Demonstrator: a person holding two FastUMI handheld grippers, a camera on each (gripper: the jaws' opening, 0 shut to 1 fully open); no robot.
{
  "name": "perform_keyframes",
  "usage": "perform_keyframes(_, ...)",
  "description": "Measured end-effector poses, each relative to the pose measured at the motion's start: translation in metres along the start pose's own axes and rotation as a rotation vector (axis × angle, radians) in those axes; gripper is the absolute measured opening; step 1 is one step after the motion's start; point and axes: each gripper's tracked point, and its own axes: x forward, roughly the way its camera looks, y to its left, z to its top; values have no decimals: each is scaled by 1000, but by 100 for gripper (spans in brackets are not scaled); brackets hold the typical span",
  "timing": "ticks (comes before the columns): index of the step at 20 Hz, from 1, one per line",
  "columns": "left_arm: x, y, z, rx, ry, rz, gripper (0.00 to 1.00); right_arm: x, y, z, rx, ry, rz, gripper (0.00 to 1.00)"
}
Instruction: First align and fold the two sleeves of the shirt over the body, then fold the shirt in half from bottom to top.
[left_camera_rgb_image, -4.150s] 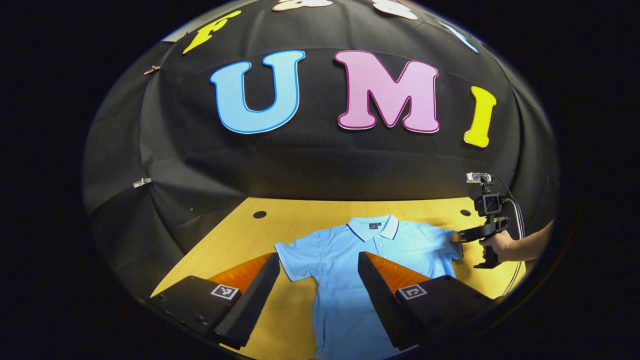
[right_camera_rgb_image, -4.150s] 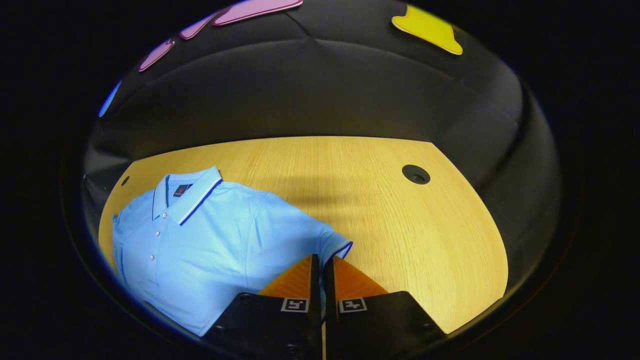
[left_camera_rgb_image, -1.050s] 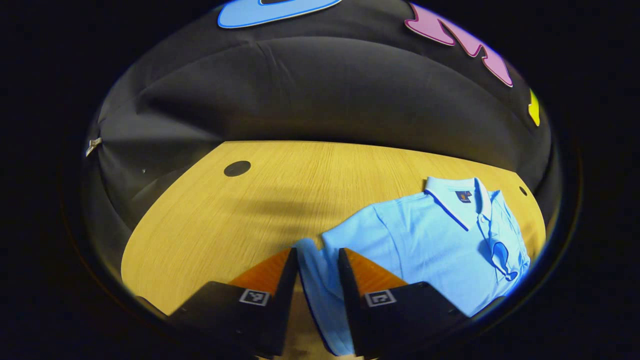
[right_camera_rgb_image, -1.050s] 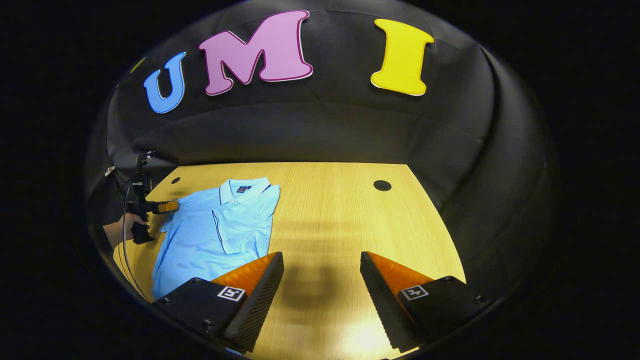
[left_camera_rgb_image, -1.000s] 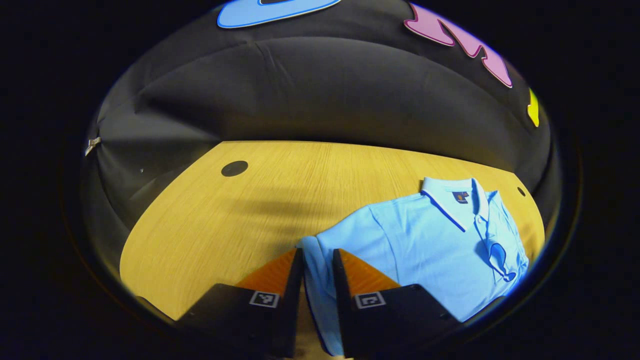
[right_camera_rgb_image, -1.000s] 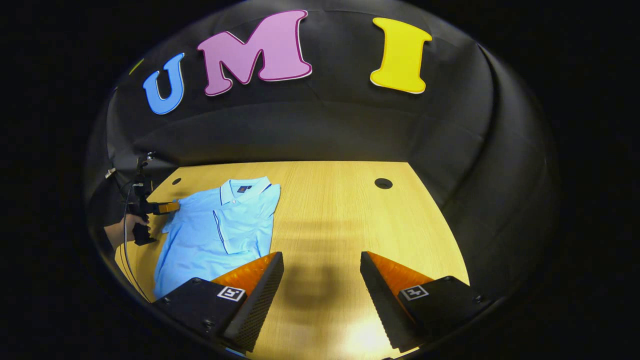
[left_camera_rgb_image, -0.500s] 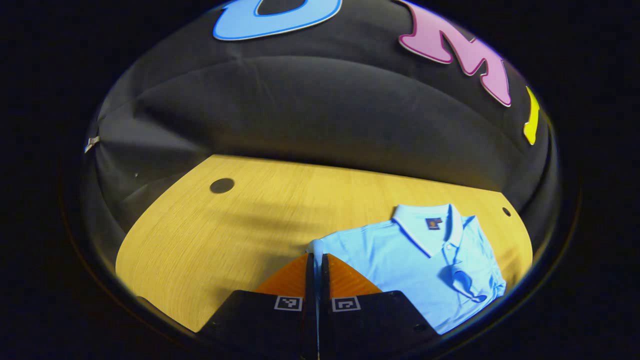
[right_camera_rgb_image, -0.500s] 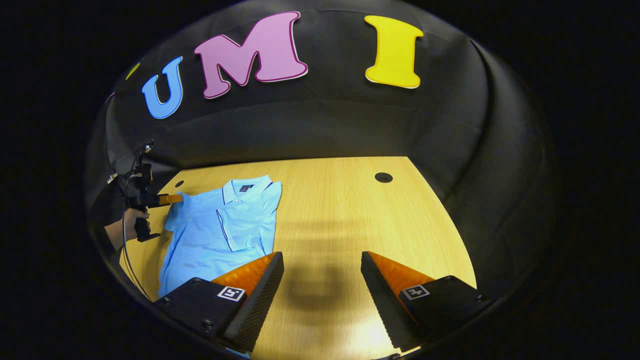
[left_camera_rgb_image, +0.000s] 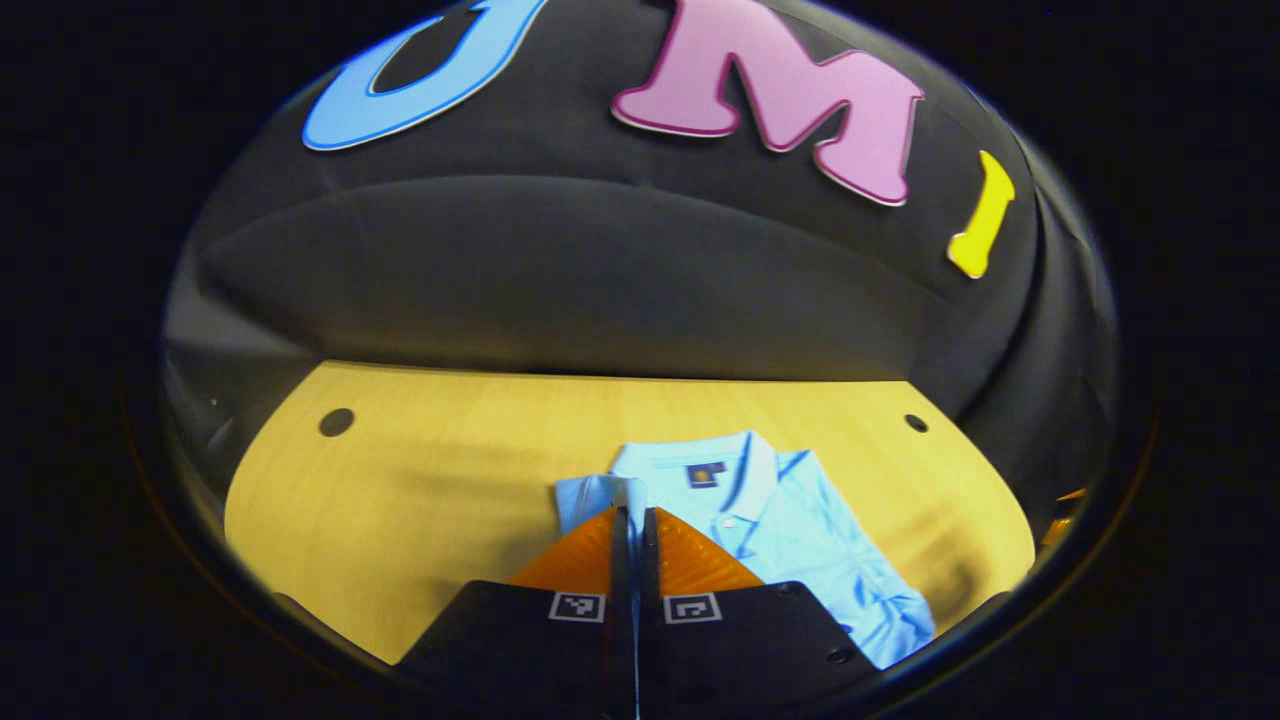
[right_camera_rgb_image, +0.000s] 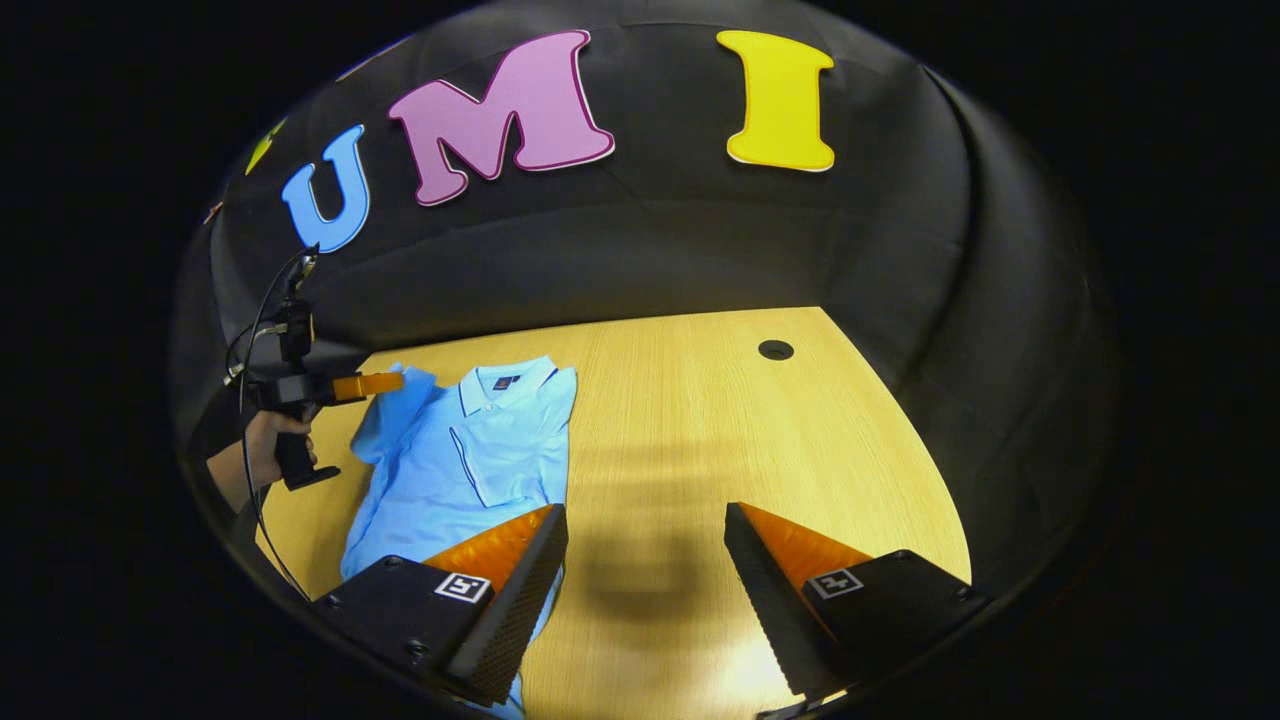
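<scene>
Left fingers (left_camera_rgb_image: 622, 545) pinch the shirt (left_camera_rgb_image: 790, 540) sleeve (left_camera_rgb_image: 590, 495); right gripper (right_camera_rgb_image: 645, 570) spread.

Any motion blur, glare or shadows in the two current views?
Left gripper view: wood grain of the table looks smeared, likely motion blur. Right gripper view: sharp, with a bright glare patch near the table's front edge and a soft shadow between the open right gripper fingers.

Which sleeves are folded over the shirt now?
One: the right sleeve lies on the shirt; the left gripper holds the other lifted.
</scene>
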Motion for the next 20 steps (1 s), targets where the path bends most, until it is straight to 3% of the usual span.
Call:
perform_keyframes(2, 0, -25, -5, -14, 12, -42, 8, -3, 1, -1, -3, -6, -3, 99)
perform_keyframes(5, -7, -67, -21, -49, 40, -150, 18, -9, 3, -7, -4, -9, -1, 99)
perform_keyframes(7, -14, -87, -29, -44, 39, -204, 45, -15, 8, -13, -6, -8, 2, 99)
perform_keyframes(10, -45, -89, -41, -2, 28, -183, 95, -23, 19, -21, 4, -8, 10, 99)
perform_keyframes(15, -120, -71, -72, 102, 4, -92, 98, -41, 43, -49, 10, 7, 25, 99)
perform_keyframes(20, -228, -57, -119, 82, 7, -45, 98, -69, 74, -99, 18, 64, 44, 99)
